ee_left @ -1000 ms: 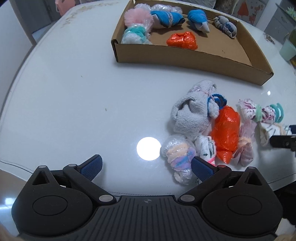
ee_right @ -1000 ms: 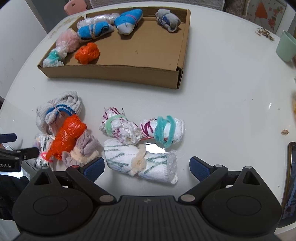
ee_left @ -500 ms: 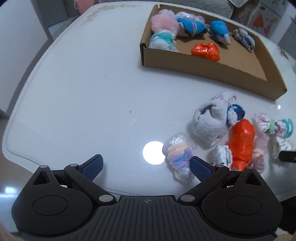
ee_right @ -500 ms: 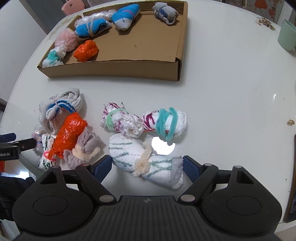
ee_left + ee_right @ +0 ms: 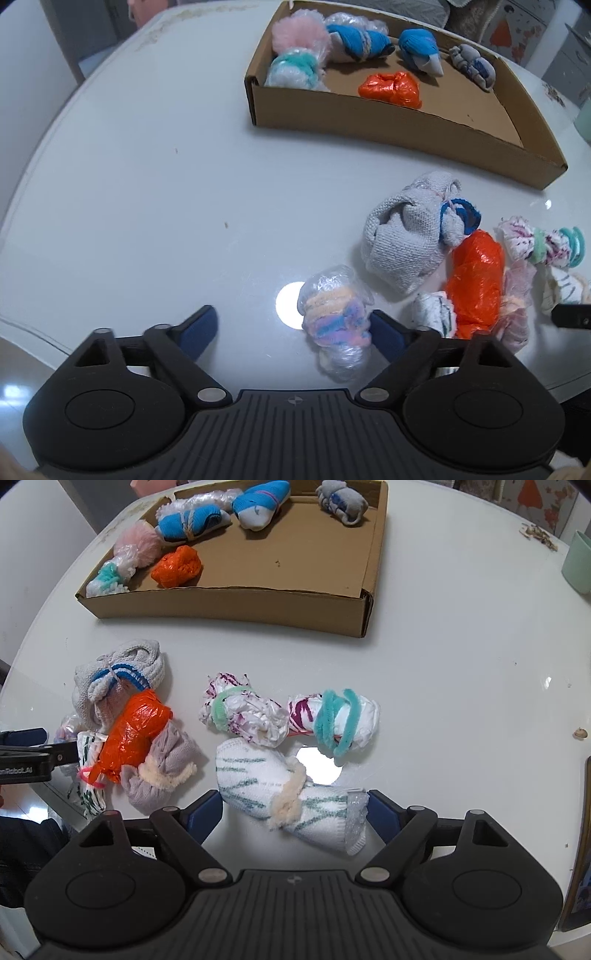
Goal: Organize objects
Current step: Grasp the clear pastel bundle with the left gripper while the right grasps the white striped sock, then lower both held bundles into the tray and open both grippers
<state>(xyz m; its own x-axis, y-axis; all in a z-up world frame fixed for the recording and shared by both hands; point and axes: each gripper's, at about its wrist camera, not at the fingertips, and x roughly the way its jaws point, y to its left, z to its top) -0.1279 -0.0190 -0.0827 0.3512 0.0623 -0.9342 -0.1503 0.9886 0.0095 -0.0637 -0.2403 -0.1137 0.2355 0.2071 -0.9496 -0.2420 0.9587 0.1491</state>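
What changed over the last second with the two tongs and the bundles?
The right tongs advanced and narrowed around the white green-striped sock roll, still open. The left tongs shifted so the plastic-wrapped pastel bundle now sits between the open jaws, by the right pad. The cardboard box and other bundles stayed put.

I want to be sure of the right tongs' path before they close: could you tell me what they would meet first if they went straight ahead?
The right tongs are open around the white sock roll with green stripes, so that comes first. Beyond it lies the white bundle wrapped in teal pipe cleaner; depth is uncertain.
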